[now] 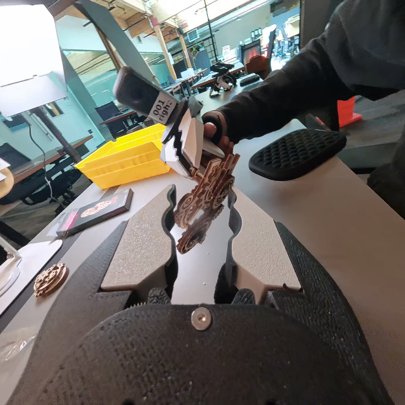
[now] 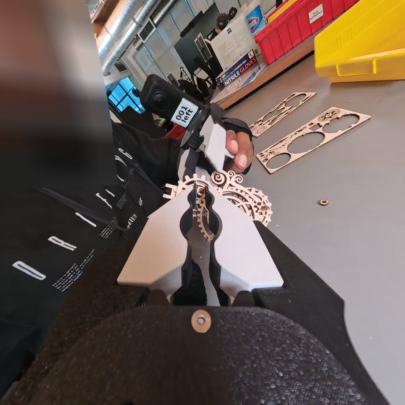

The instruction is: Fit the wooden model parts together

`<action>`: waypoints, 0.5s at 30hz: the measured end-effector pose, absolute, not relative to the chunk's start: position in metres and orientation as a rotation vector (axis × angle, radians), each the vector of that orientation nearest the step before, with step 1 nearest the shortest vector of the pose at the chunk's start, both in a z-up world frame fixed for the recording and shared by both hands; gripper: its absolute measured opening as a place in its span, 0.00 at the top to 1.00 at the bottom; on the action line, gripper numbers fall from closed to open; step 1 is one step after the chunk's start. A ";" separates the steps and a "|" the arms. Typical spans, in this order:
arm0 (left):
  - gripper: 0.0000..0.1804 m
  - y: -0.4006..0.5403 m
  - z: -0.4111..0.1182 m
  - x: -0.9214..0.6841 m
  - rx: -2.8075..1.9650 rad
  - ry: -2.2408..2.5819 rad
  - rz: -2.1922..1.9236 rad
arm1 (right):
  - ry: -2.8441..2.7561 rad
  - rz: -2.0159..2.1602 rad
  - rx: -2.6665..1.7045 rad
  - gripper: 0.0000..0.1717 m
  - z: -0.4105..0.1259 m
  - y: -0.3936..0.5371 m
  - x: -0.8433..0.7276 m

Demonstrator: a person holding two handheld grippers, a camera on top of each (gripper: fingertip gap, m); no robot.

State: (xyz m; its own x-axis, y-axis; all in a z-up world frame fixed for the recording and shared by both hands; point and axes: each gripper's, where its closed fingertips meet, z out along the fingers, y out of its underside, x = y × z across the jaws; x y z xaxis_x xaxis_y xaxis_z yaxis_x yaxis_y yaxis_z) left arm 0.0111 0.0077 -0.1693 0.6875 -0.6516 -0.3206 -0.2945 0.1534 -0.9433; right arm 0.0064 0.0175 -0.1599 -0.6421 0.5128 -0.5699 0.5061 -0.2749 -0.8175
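Note:
The wooden gear model [image 1: 203,201] hangs tilted above the grey table [image 1: 285,219]. My right gripper [image 2: 200,191] is shut on a small wooden axle peg [image 2: 200,192] that sticks out of the model [image 2: 247,201]. The left wrist view shows the right gripper's tips [image 1: 188,173] pinching that peg [image 1: 196,174]. My left gripper [image 1: 202,190] is open, its fingers on either side of the model. The left finger [image 1: 172,197] stands clear of it and the right finger [image 1: 232,199] is close against its edge. The left gripper also shows in the right wrist view [image 2: 203,168], just behind the model.
A loose wooden gear disc [image 1: 50,279] and a black box [image 1: 96,211] lie at the left, with a yellow bin [image 1: 125,162] behind them. Punched-out wooden sheets [image 2: 311,140], a small wooden ring [image 2: 323,202], a red bin [image 2: 291,37] and a glove box [image 2: 238,72] lie farther off. A black padded armrest [image 1: 295,153] is at the right. My left and right fingertips are right by each other.

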 end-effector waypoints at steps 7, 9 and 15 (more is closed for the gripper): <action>0.87 -0.007 -0.178 0.029 -1.410 0.992 -0.283 | -1.955 2.131 -1.284 0.97 -0.165 0.009 0.018; 0.87 -0.011 -0.180 0.035 -1.403 1.024 -0.300 | -2.006 2.129 -1.267 0.97 -0.167 0.005 0.024; 0.88 -0.019 -0.183 0.046 -1.377 1.101 -0.273 | -2.128 2.143 -1.236 0.96 -0.169 -0.002 0.037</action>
